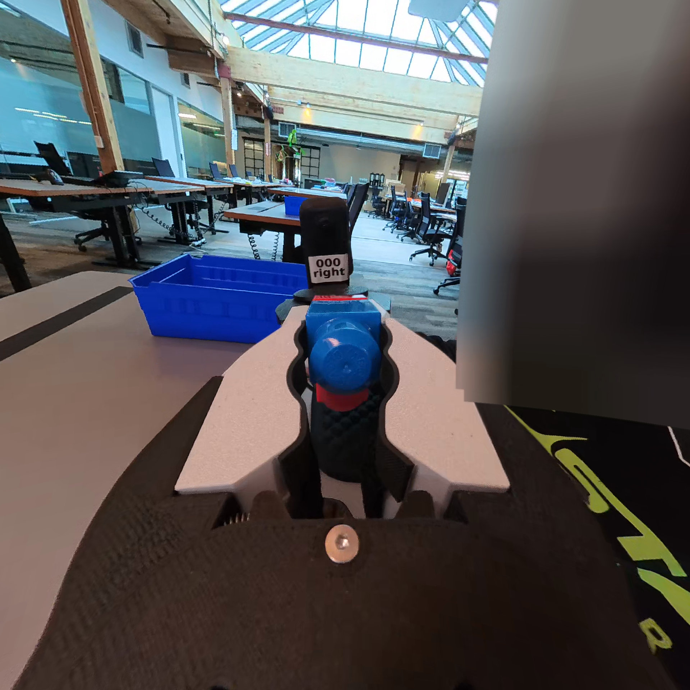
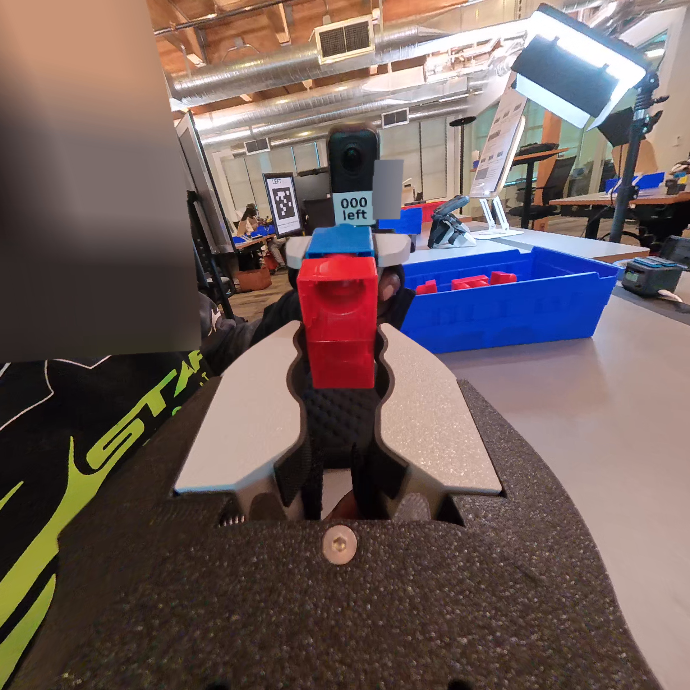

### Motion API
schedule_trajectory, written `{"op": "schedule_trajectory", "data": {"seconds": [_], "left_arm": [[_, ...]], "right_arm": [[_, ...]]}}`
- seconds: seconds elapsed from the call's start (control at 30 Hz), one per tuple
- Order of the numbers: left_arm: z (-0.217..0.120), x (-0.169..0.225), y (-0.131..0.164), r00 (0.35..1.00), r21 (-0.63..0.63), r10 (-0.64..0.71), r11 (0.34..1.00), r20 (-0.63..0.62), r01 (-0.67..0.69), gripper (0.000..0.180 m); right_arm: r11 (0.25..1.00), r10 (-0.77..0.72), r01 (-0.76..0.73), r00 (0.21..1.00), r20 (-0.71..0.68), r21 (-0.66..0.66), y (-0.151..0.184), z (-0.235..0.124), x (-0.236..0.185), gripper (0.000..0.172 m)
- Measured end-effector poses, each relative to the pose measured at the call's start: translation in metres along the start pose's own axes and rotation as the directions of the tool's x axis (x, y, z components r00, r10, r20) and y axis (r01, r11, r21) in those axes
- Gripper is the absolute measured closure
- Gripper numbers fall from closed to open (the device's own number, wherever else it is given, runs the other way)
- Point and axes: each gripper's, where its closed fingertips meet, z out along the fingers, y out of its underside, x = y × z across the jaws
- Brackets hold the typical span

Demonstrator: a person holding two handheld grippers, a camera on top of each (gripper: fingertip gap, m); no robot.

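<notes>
My left gripper [image 1: 342, 336] is shut on a blue block [image 1: 345, 358], whose round stud faces the camera. My right gripper [image 2: 340, 336] is shut on a red block piece [image 2: 338, 321] that looks like two red cubes joined end to end. The two grippers face each other tip to tip above the table edge. In the right wrist view the far end of the red piece meets the blue block [image 2: 339, 242], which sits between the left gripper's grey fingers [image 2: 392, 248]. In the left wrist view a strip of the red piece [image 1: 339, 297] shows just beyond the blue block.
A blue bin [image 1: 209, 310] stands on the grey table [image 1: 93, 373] to the left in the left wrist view. Another blue bin [image 2: 504, 317] to the right in the right wrist view holds several red blocks [image 2: 470, 282]. A person in a black printed shirt [image 2: 56, 448] stands close by.
</notes>
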Motion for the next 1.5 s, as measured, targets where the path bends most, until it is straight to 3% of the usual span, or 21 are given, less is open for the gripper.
{"op": "schedule_trajectory", "data": {"seconds": [0.77, 0.87, 0.97, 1.03, 1.17, 1.3, 1.4, 1.5], "left_arm": [[0.001, -0.007, 0.016, 1.000, -0.090, -0.004, 0.996, 0.000, 0.004, 0.144], [0.001, -0.011, 0.001, 0.999, -0.068, 0.021, 0.997, 0.027, -0.019, 0.136], [-0.006, -0.026, -0.031, 0.988, 0.091, 0.034, 0.995, 0.151, -0.049, 0.115], [-0.013, -0.030, -0.042, 0.985, 0.218, -0.035, 0.976, 0.169, -0.003, 0.115], [0.004, -0.029, -0.021, 0.981, 0.234, -0.138, 0.967, 0.133, 0.104, 0.117], [0.027, -0.020, -0.010, 0.983, 0.194, -0.165, 0.970, 0.083, 0.147, 0.131], [0.032, -0.018, -0.009, 0.984, 0.190, -0.163, 0.971, 0.072, 0.147, 0.143], [0.027, -0.017, -0.005, 0.986, 0.157, -0.159, 0.976, 0.050, 0.149, 0.144]], "right_arm": [[0.995, -0.032, 0.029, 0.999, -0.026, -0.097, 0.018, 0.006, 0.007, 0.137], [1.000, -0.010, 0.010, 1.000, -0.029, 0.002, 0.005, 0.008, 0.009, 0.136], [0.975, 0.063, -0.055, 0.998, -0.031, 0.215, -0.021, 0.003, 0.016, 0.137], [0.932, 0.119, -0.098, 0.992, -0.040, 0.350, -0.035, -0.006, 0.021, 0.137], [0.816, 0.209, -0.171, 0.978, -0.007, 0.552, -0.052, -0.017, 0.024, 0.137], [0.764, 0.224, -0.192, 0.974, 0.025, 0.616, -0.057, -0.013, 0.021, 0.137], [0.768, 0.211, -0.181, 0.977, 0.024, 0.614, -0.056, -0.008, 0.017, 0.137], [0.800, 0.205, -0.176, 0.979, 0.014, 0.573, -0.052, -0.004, 0.016, 0.137]]}}
